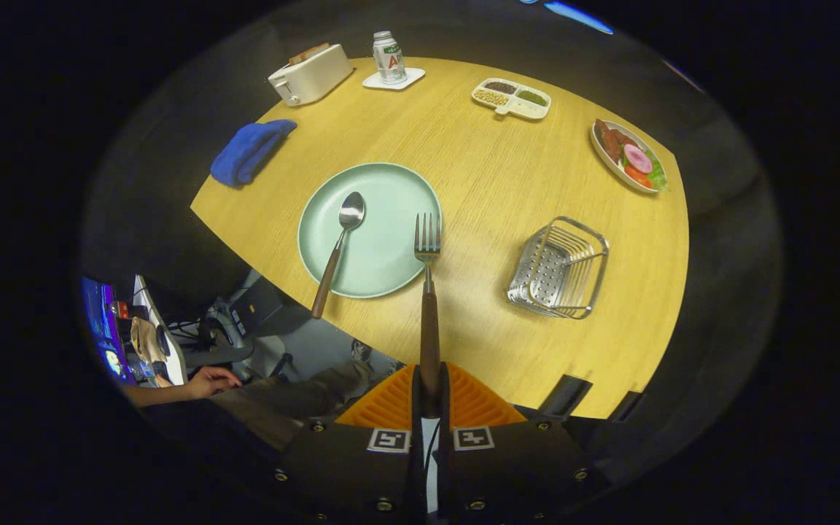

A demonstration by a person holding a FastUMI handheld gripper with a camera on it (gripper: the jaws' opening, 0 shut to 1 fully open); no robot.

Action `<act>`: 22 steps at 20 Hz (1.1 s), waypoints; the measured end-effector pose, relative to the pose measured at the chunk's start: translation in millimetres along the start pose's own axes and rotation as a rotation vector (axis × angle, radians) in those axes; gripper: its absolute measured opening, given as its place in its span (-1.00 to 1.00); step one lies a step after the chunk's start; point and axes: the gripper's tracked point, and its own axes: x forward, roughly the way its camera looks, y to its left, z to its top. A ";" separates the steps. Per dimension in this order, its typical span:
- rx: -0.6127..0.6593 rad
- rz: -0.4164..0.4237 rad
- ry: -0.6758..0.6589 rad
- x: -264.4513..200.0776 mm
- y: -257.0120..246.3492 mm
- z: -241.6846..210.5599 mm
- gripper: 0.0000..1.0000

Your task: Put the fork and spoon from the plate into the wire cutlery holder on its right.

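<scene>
My gripper (430, 390) is shut on the brown wooden handle of a fork (427, 292), which sticks straight out ahead of the fingers with its steel tines over the right edge of a pale green plate (391, 211). The fork is lifted above the wooden table. A spoon (340, 244) with a matching brown handle lies on the plate's left half, its handle reaching past the plate's near rim toward the table edge. The wire cutlery holder (558, 268), a steel basket with a perforated floor, stands on the table to the right of the plate and of the fork.
A folded blue cloth (251, 150) lies left of the plate. Farther back stand a white toaster (310, 73), a can on a coaster (389, 58), a divided snack tray (512, 98) and a dish of food (630, 156). A person's hand (210, 380) rests below the table's near edge.
</scene>
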 end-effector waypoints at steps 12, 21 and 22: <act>0.129 -0.067 0.101 -55.3 -91.7 -19.5 -0.85; 0.158 -0.046 0.214 -3.4 -105.5 -4.3 -0.85; 0.161 -0.043 0.230 0.6 -106.6 -1.6 -0.86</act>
